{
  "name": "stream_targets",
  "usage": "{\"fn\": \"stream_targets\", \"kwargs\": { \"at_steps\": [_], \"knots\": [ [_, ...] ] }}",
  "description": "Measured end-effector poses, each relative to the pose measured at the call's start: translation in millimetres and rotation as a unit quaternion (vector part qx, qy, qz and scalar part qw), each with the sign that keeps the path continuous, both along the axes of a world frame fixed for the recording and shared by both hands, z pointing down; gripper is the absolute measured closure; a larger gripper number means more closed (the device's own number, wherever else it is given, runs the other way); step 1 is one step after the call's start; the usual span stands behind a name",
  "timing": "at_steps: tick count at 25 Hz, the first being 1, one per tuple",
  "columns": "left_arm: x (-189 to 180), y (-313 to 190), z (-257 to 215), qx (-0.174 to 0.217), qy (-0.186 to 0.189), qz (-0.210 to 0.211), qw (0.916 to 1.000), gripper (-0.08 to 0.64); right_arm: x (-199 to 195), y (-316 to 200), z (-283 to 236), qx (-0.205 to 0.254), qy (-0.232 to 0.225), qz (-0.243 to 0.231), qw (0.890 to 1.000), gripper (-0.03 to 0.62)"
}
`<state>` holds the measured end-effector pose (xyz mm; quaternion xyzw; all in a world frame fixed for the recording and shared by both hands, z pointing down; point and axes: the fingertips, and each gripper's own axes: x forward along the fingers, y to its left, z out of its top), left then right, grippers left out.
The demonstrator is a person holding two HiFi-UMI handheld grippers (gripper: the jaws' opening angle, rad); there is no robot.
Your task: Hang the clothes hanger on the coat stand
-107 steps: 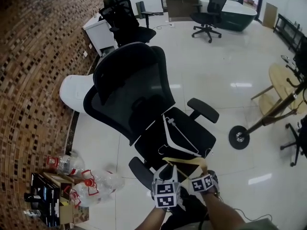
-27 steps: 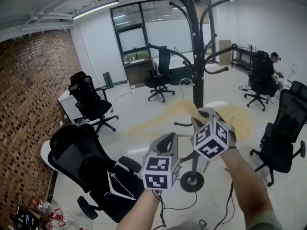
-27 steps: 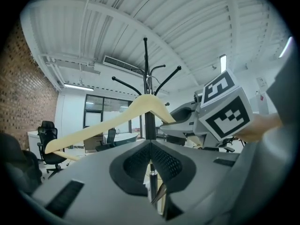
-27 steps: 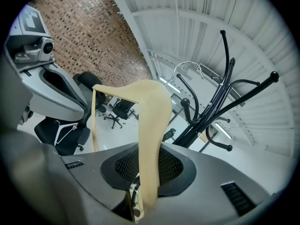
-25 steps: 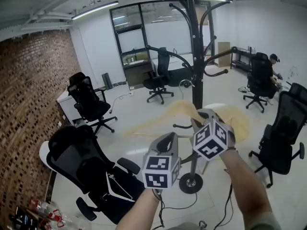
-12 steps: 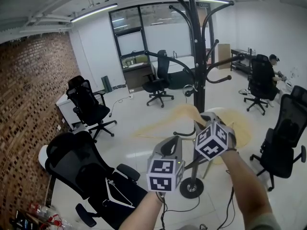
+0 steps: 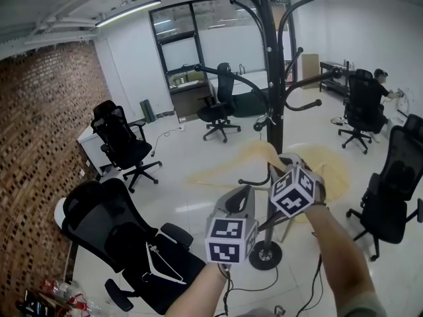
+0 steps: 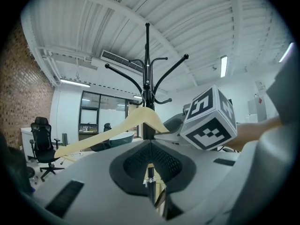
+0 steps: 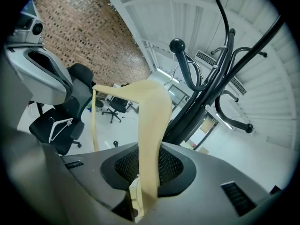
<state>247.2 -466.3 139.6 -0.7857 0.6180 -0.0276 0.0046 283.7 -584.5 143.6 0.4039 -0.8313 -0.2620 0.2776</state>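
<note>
Brick wall [image 7: 39, 144] down the left edge, black mesh office chair [image 7: 109, 220] at lower left, more office chairs [image 7: 122, 137] on a glossy white floor [image 7: 178, 157], glass-fronted room [image 7: 192, 45] at upper centre, seated person [image 7: 382, 86] at far right, plastic bottles [image 7: 63, 299] in the bottom-left corner.

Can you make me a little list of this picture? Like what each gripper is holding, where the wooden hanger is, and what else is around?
right gripper: shut on the wooden hanger
left gripper: shut, holding nothing
wooden hanger: held up close to the coat stand, not yet on a hook
coat stand: black, upright, nothing on the hooks that show
office chair: black, with a white hanger lying on its seat
</note>
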Motion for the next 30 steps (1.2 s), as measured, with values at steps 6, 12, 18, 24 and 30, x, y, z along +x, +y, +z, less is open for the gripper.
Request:
{"fn": "stream_targets", "kwargs": {
  "at_steps": [6, 12, 18, 24, 30],
  "knots": [
    [2.9, -4.5, 11.1, -0.008, 0.001, -0.003, 1.0000, 0.543, 3.0, -10.6, 16.7, -0.010, 0.009, 0.008, 1.000, 0.525],
    [3.2, 1.1, 23.2, -0.017, 0.003, -0.006, 0.9998, 0.543, 7.7, -18.1, 22.2, -0.011, 0.004, 0.020, 1.000, 0.523],
    [0.7, 2.3, 23.9, -0.022, -0.001, -0.002, 0.9998, 0.543, 4.0, -24.0, 20.0, 0.004, 0.004, 0.032, 0.999, 0.518],
    [-2.3, 11.1, 24.0, -0.017, -0.006, 0.000, 0.9998, 0.543, 8.4, -20.1, 19.3, 0.011, -0.008, 0.038, 0.999, 0.489],
    [-4.3, 16.1, 31.0, -0.019, -0.005, 0.001, 0.9998, 0.543, 30.8, -8.3, 8.1, 0.000, -0.085, 0.044, 0.995, 0.402]
  ]
}}
